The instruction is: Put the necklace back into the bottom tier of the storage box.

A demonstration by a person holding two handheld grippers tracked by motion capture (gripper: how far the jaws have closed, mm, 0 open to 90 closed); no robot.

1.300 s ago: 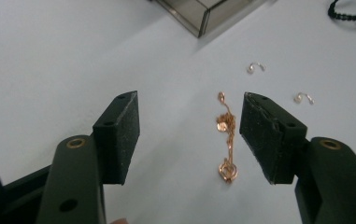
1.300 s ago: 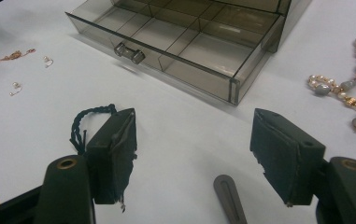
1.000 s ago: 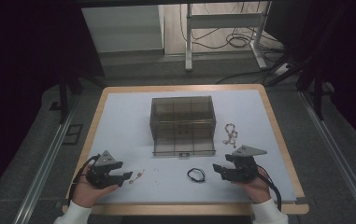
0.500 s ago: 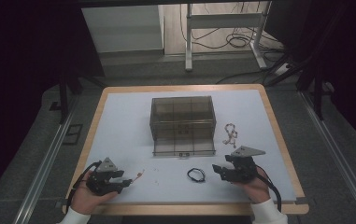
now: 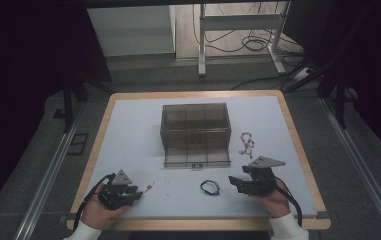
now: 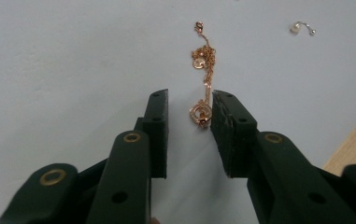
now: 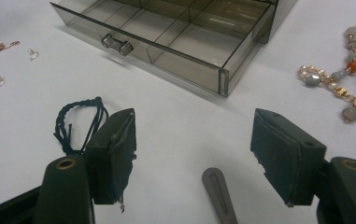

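At the near left corner of the desk (image 5: 128,115), the left gripper (image 6: 189,116) has its jaws either side of a rose-gold necklace (image 6: 203,74) lying flat on the white surface. The jaws have just been closing, and the square pendant sits between the pads close to the right one, but I see no squeeze on it yet, so the gripper is not grasping. This looks like the pickup step: the next move calls for closing fully on the pendant or chain, low against the desk, since so thin a thing could slip out. A small pearl earring (image 6: 302,28) lies beyond and to the right, apart from the chain. The wooden desk edge runs close on the gripper's right, leaving little room that way.

Toward the middle stands a smoky clear drawer box (image 5: 195,125), its bottom drawer (image 7: 175,37) pulled open with empty compartments, a likely home for the necklace. The stretch between it and the left gripper is open. A black braided cord (image 7: 80,121) lies in front of the drawer.

On the right, the right gripper (image 7: 194,149) rests with its jaws spread wide and nothing between them. Beyond it lies a beaded bracelet (image 7: 348,70).
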